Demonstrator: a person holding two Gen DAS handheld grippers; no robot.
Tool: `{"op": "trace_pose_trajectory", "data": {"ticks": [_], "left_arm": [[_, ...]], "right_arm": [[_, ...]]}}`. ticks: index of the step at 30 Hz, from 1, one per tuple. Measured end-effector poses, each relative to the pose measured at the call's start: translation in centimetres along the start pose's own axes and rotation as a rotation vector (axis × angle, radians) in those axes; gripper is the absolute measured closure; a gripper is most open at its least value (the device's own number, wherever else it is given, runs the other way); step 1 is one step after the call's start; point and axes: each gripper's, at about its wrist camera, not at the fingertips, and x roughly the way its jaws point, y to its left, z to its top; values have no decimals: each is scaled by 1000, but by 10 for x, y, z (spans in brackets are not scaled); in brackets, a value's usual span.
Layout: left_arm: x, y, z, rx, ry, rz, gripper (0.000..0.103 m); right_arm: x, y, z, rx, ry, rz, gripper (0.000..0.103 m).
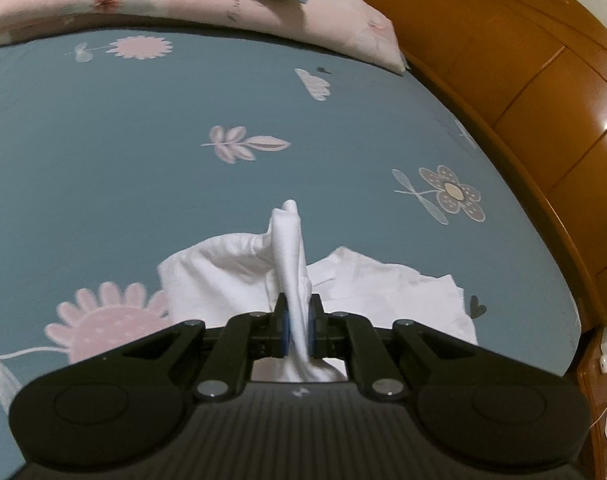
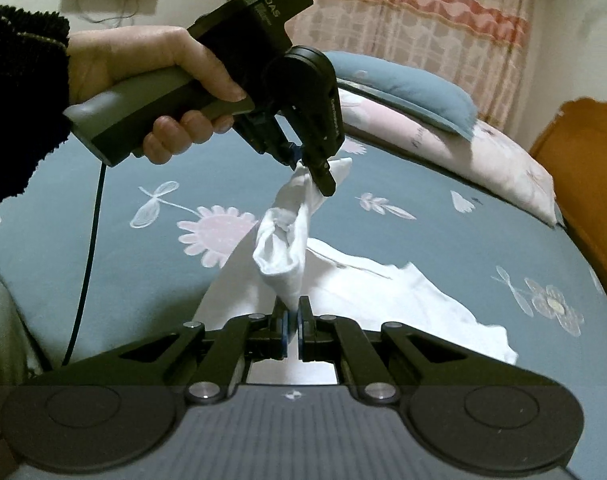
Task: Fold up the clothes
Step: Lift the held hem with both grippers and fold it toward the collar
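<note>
left gripper (image 2: 309, 170): jaws clamped on a bunched corner of the white garment (image 2: 367, 292), lifted | garment: rest lies rumpled on the bed (image 1: 183, 112) | right gripper (image 2: 291, 320): jaws pinching another fold of it

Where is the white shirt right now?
The white shirt lies on the blue flowered bedsheet, below the pink pillow; the left gripper and right gripper each pinch part of it up off the bed.

Floral bedsheet (image 1: 143, 152), pillows (image 1: 231, 4), wooden headboard (image 1: 523, 80)
</note>
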Motion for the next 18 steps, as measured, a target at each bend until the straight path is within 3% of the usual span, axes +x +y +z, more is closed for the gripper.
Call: {"op": "trace_pose_trajectory", "data": {"ticks": [18], "left_arm": [[53,-100,5,100,36,-36,97]], "right_arm": [[-30,-71,-30,166,-6,-53,99]]}}
